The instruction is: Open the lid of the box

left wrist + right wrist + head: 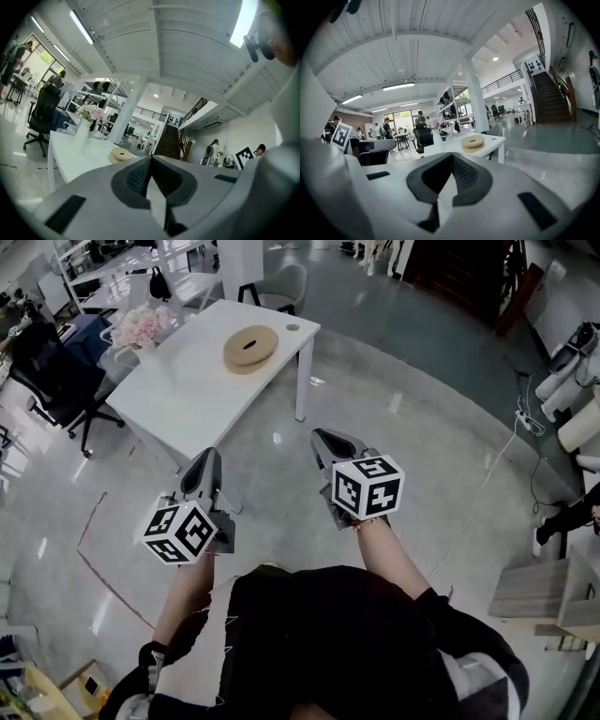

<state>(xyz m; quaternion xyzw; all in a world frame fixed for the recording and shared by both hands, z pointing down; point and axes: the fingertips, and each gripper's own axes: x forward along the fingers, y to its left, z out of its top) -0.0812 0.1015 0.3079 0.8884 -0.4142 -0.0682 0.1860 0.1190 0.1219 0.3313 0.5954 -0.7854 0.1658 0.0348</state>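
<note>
A round, flat wooden box (250, 348) with a slot in its lid lies on the white table (197, 381), far ahead of me. It also shows small in the left gripper view as the box (121, 154) and in the right gripper view as the box (472, 141). My left gripper (208, 457) is held over the floor short of the table, jaws shut with nothing between them. My right gripper (323, 439) hangs beside it, also shut and empty. Both point toward the table.
A vase of pink flowers (139, 329) stands at the table's far left corner. A black office chair (52, 381) sits left of the table, a grey chair (286, 285) behind it. Cables and white equipment (562, 381) lie at the right. People stand in the background.
</note>
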